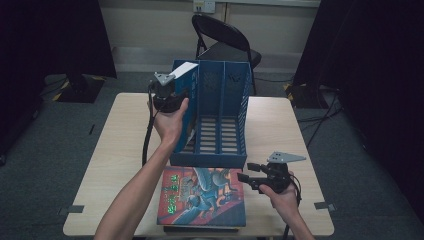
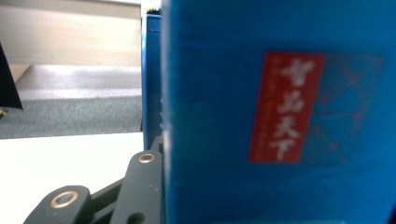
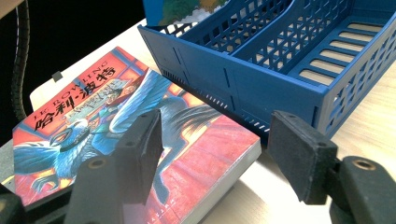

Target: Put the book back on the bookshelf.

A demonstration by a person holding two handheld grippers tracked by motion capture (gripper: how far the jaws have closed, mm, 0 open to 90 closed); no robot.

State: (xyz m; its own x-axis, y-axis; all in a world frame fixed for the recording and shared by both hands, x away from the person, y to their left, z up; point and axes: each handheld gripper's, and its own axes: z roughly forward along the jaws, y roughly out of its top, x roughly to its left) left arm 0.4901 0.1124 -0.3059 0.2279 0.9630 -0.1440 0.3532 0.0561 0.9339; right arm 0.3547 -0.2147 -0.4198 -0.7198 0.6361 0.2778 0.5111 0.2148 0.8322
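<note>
A blue file rack (image 1: 222, 107) with three open slots stands upright at the table's middle. My left gripper (image 1: 176, 96) is shut on a blue book (image 1: 190, 85) with a red label (image 2: 285, 107), which stands on end in the rack's left slot. One black finger (image 2: 140, 186) presses the cover; the other is hidden behind the book. A red illustrated book (image 1: 202, 197) lies flat in front of the rack. My right gripper (image 1: 245, 171) hovers open at that book's right edge, its pads (image 3: 140, 144) apart over the book's corner (image 3: 224, 154) and the rack's front wall (image 3: 219, 79).
The pale wooden table (image 1: 115, 150) has bare room left of the rack and right of it. A black folding chair (image 1: 225, 40) stands beyond the far edge. Dark curtains hang at both sides. A dark flat thing lies under the red book (image 1: 200, 231).
</note>
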